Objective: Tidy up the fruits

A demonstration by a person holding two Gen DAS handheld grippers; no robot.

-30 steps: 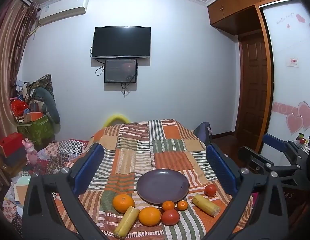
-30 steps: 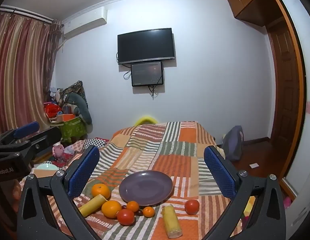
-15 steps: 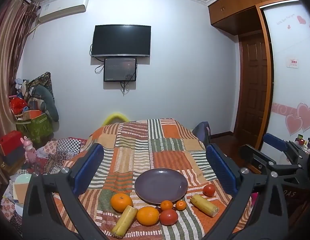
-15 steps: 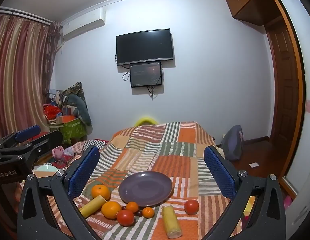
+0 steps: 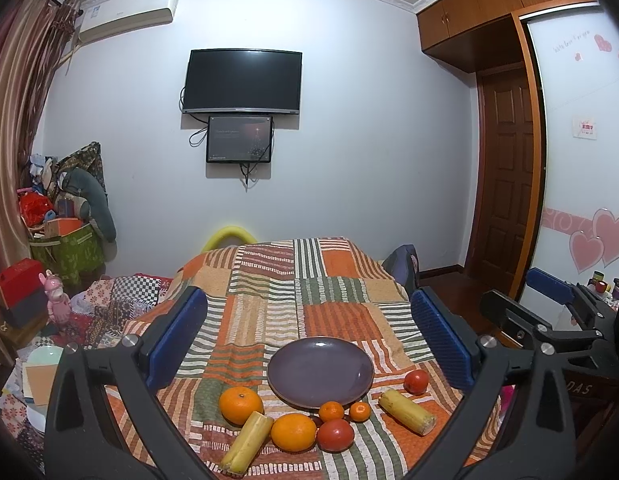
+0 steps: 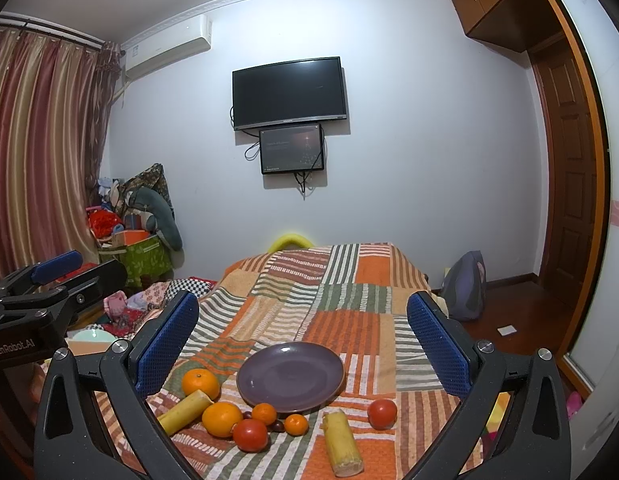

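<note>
Both views tilted slightly higher.

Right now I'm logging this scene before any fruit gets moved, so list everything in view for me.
plate: 1, purple, mid-blanket, nothing on it
oranges: 2, orange, left of the plate
tangerines: 2, orange, at the plate's near rim
tomatoes: 2, red, one right, one front
yellow stalk pieces: 2, front left and front right
blanket: 1, striped patchwork
TV: 1, black, on wall
left gripper: open, holding nothing
right gripper: open, holding nothing
</note>
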